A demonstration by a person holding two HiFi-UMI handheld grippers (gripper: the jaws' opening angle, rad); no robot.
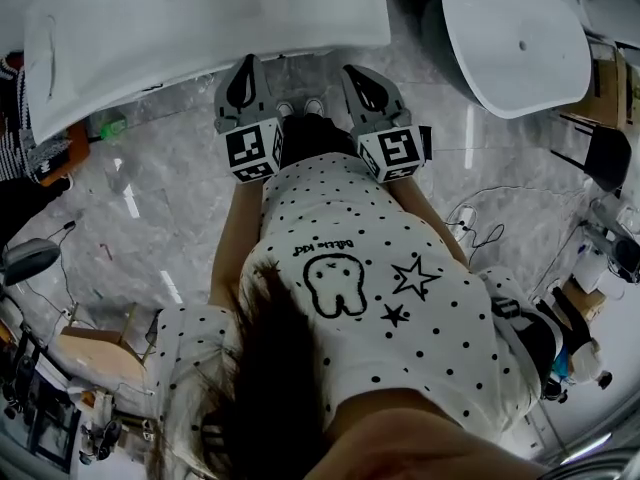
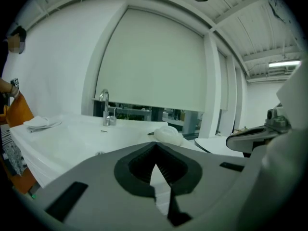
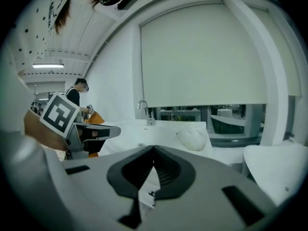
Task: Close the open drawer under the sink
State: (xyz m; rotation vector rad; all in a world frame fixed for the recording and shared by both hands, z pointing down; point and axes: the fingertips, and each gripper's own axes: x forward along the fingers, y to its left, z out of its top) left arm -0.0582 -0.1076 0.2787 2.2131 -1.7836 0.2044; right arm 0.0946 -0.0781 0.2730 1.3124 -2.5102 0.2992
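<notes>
Left tool (image 1: 245, 63): jaws pressed together on nothing, just off the sink's (image 1: 120, 28) front edge, tipped slightly down.
Right tool (image 1: 355, 70): jaws likewise together, close beside the left tool.
Forearms (image 1: 236, 238): stretched side by side toward the sink.
Drawer: out of sight, probably beneath the sink.

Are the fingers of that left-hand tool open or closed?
Shut: the left gripper's fingers meet at their tips, nothing held between them.

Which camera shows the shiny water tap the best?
The left gripper view: the faucet stands tall and clear behind the sink. The right gripper view shows it smaller and farther off. The head view shows only the sink from above, no faucet.
</notes>
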